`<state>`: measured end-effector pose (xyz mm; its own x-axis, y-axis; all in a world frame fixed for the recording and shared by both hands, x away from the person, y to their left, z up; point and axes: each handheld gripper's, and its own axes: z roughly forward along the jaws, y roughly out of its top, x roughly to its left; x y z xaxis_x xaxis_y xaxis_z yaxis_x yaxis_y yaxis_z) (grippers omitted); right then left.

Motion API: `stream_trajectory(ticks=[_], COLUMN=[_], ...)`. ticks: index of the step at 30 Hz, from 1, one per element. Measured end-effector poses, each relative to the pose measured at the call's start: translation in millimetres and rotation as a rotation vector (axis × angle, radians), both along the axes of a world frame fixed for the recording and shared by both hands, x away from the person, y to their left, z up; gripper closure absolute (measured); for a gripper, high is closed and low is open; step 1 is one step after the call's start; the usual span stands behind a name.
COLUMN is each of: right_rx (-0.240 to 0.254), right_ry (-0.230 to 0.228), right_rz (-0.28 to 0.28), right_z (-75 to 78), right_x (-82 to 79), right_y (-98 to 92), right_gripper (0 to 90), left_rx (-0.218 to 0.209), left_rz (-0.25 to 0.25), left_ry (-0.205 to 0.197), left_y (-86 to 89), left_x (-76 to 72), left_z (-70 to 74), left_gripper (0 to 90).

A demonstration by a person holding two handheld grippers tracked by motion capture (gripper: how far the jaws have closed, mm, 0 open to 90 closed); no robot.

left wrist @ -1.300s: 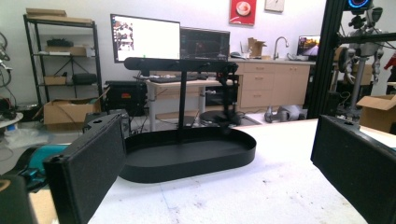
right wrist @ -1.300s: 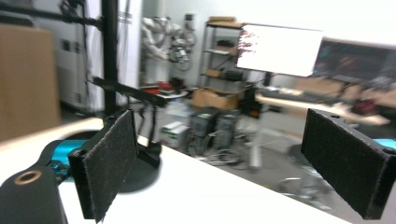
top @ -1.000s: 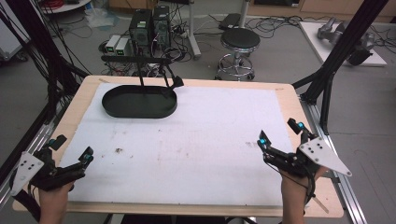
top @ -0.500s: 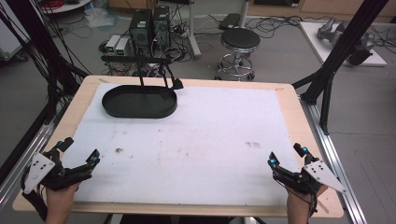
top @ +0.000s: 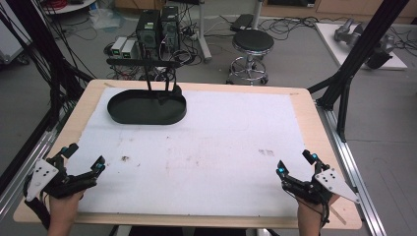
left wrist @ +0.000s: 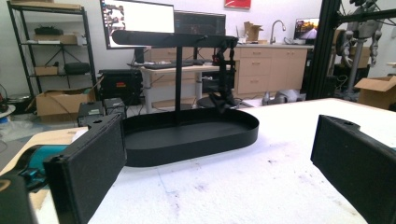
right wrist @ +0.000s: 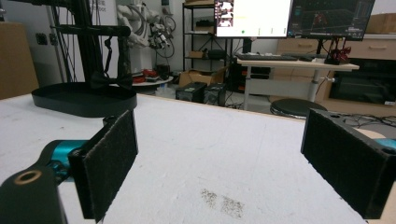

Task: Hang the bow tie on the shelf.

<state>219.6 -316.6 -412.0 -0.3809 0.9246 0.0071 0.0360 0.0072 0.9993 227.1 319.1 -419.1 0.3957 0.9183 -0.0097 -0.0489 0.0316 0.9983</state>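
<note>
The left claw sits at the near left corner of the worktop, held low over the white sheet that covers most of the wooden top. Its two black jaws are spread wide with nothing between them, as the left gripper view confirms. The right claw rests at the near right corner, jaws likewise spread wide and empty, a small smudged mark on the sheet just ahead of it.

A black oval tray stands at the far left of the sheet, well apart from both claws. A thin black post rises from the tray and carries a horizontal bar at its top. A dark item hangs from that bar down toward the tray's right end; in the right gripper view it looks like a bow tie, though it is too small to be sure.

Beyond the worktop, a round stool stands on the floor.
</note>
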Motion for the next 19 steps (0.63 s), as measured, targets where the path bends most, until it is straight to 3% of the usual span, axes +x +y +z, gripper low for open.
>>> stream_trajectory(ticks=[12, 19], right_rx=[-0.007, 0.02], right_ry=[0.012, 0.017], right_rz=[0.0, -0.007], right_z=[-4.9, -3.0], right_x=[1.2, -0.3], right_y=[0.3, -1.4], right_gripper=[10.1, 10.1], left_rx=[0.007, 0.011], left_rz=[-0.009, -0.012], left_ry=[0.007, 0.007], left_y=[-2.3, -3.5], left_x=[1.6, 1.6], left_z=[-1.1, -1.1], left_gripper=[3.8, 3.8])
